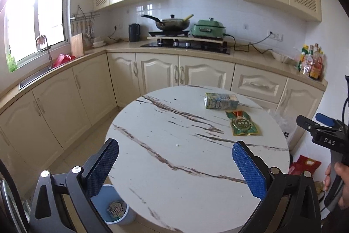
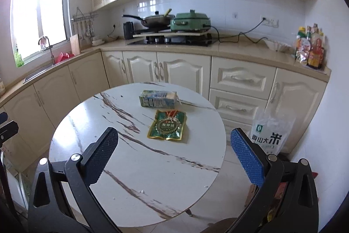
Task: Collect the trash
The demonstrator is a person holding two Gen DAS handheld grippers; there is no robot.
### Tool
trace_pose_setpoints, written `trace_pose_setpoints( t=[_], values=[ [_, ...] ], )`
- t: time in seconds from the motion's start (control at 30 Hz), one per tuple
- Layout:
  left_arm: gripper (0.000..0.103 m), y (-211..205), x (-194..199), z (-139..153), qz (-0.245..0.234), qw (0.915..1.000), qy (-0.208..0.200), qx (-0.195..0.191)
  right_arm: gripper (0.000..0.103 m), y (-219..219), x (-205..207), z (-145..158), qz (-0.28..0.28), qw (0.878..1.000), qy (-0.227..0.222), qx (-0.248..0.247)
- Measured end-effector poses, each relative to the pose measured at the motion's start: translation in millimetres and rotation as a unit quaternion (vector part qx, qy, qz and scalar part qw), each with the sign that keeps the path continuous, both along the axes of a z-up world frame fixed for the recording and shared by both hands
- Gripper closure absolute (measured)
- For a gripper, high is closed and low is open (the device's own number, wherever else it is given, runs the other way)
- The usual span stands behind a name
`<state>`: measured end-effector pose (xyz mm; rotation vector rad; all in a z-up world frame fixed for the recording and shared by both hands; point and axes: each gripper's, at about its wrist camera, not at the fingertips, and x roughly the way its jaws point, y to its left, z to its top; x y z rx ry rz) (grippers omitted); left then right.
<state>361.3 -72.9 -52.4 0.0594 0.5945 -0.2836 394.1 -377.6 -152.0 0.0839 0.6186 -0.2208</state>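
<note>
Cream kitchen cabinets [image 1: 157,71], bright window [image 1: 32,14] left.

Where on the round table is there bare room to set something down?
The round table is bare across its near half and window side, up to both open grippers. The only crowded part is the far cabinet side, where the green packet and the drink carton lie close together.

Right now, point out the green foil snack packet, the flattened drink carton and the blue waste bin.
Green foil snack packet [image 2: 167,128]: right wrist view, gold emblem.
Flattened drink carton [image 2: 158,99]: right wrist view, printed side.
Blue waste bin [image 1: 125,216]: left wrist view, outer wall.
</note>
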Motion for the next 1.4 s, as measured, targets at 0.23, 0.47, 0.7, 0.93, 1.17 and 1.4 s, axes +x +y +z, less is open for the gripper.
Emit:
trace_pose_setpoints(
  t=[0.23,0.47,0.7,0.93,1.17,1.4],
  values=[
    [0.001,-42,127,0,-0.027,0.9982,0.049,0.019,0.000,-37,82,-55,0.025,0.996,0.077,0.032],
    [0.001,-50,204,-17,-0.019,0.9970,0.068,0.030,0.000,-68,175,-69,0.038,0.996,0.077,0.039],
    [0.001,-32,239,-43,0.014,0.9960,0.084,0.026,0.000,-54,252,-101,0.166,0.979,0.120,0.018],
    [0.001,-37,237,-66,0.027,0.9956,0.083,0.034,0.000,-39,290,-127,0.213,0.967,0.143,-0.004],
    [0.001,-16,220,-83,0.054,0.9944,0.089,0.021,0.000,23,299,-133,0.351,0.919,0.177,0.015],
    [0.001,-4,219,-78,0.073,0.9936,0.083,0.023,0.000,73,248,-122,0.389,0.907,0.159,0.028]
  ],
)
